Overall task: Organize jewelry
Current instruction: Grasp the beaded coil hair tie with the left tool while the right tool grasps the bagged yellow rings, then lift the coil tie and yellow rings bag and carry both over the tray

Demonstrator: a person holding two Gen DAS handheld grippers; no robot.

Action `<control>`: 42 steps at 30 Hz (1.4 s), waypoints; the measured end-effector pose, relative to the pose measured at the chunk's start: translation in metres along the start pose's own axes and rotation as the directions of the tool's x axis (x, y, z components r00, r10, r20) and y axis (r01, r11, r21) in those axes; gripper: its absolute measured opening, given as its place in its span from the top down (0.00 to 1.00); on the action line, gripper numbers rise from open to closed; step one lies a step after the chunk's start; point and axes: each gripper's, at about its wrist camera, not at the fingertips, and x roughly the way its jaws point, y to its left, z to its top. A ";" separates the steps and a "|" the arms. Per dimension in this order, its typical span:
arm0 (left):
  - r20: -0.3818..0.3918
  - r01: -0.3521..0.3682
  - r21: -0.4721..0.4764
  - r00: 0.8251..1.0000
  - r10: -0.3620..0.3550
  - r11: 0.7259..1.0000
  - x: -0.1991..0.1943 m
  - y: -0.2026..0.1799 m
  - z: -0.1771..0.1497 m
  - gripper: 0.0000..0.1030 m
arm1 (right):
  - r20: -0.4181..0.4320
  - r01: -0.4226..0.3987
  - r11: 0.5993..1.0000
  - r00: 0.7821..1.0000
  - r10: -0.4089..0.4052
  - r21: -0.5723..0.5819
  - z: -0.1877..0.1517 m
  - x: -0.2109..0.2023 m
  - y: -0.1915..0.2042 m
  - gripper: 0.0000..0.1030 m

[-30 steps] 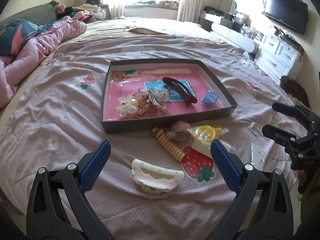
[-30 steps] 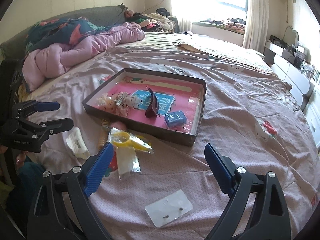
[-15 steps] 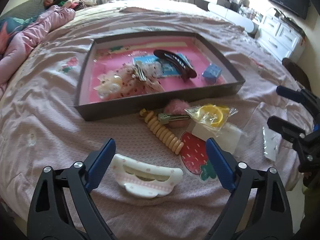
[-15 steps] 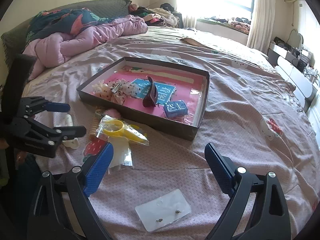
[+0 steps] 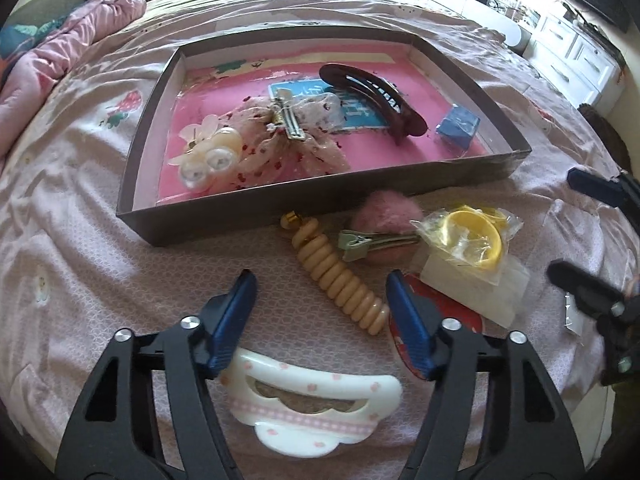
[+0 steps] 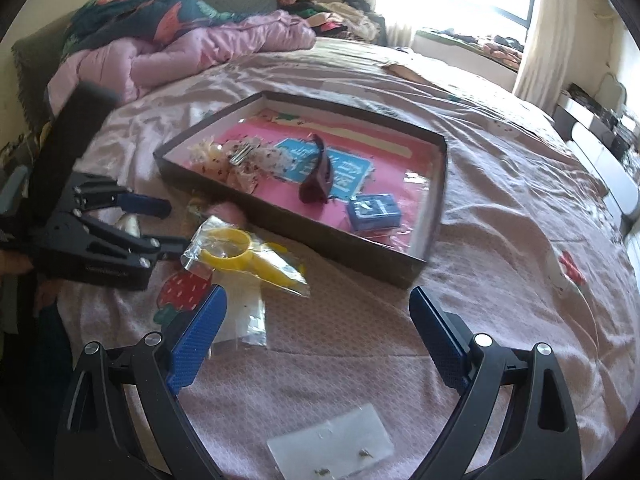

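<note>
A dark tray with a pink floor lies on the bed and holds a dark hair claw, a blue box, a spotted bow clip and pearl pieces. In front of it lie a beige spiral hair tie, a pink pom clip, a bagged yellow ring and a white hair claw. My left gripper is open, low over the white hair claw and the spiral tie. My right gripper is open above the bedspread, near an earring card.
The tray also shows in the right wrist view. A strawberry patch and a clear bag lie beside the yellow ring. A pink duvet is heaped at the bed's far side. White drawers stand at the right.
My left gripper has moved down and forward towards the white hair claw and spiral tie, and its jaws have narrowed. My right gripper has shifted slightly forward.
</note>
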 end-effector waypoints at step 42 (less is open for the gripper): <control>0.027 0.131 -0.159 0.991 -0.128 0.979 -0.021 0.043 -0.016 0.91 | 0.032 -0.095 0.993 0.995 0.093 0.068 0.012 0.006 0.004 0.52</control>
